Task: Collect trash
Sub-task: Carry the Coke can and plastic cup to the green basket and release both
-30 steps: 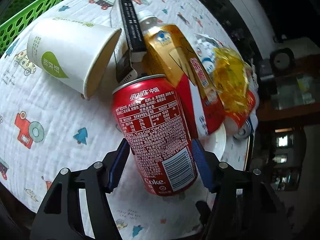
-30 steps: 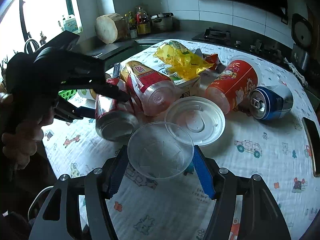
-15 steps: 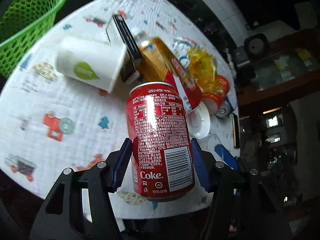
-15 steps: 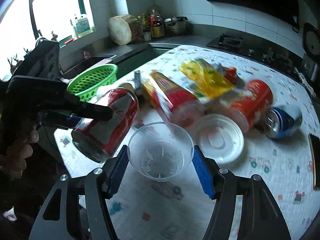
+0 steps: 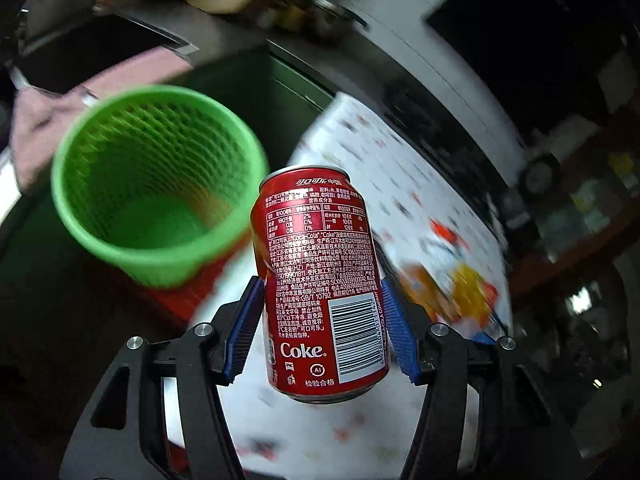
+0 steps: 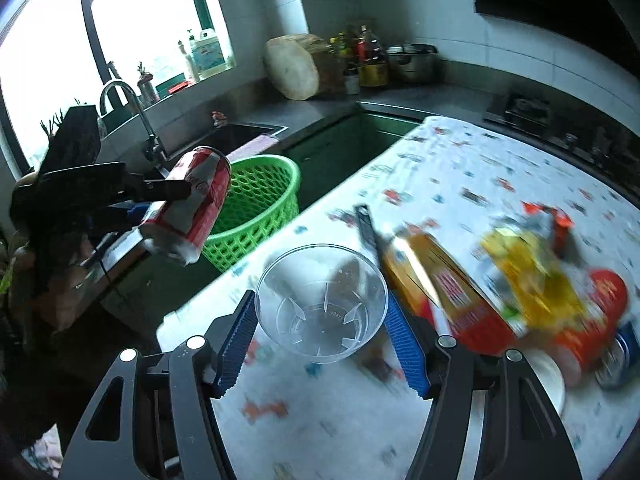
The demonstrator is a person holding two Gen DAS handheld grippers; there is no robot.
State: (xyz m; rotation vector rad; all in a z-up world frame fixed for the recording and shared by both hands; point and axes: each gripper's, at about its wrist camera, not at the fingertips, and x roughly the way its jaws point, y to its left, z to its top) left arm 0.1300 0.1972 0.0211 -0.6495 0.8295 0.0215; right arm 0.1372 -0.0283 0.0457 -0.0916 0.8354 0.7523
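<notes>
My left gripper [image 5: 322, 328] is shut on a red Coke can [image 5: 318, 276], held in the air beside the table's edge. A green mesh basket [image 5: 156, 184] stands just left of the can, below it, its mouth open toward me. The right wrist view shows the same can [image 6: 188, 208] tilted in the left gripper, just left of the basket [image 6: 260, 208]. My right gripper [image 6: 322, 340] is shut on a clear plastic cup [image 6: 322, 304], held above the table's near corner. The remaining trash lies blurred on the table: an orange bottle [image 6: 444, 280], a yellow wrapper [image 6: 536, 276] and a red cup [image 6: 600, 312].
The table carries a white printed cloth [image 6: 460, 176]. A white lid [image 6: 548, 376] and a blue can [image 6: 624, 356] lie at its right edge. Behind the basket are a sink with a tap [image 6: 132, 112] and a counter with bottles [image 6: 368, 60].
Both grippers have lifted their loads off the table and swung left toward the green basket. The Coke can now hangs beside the basket; the clear cup has reached the table's corner.
</notes>
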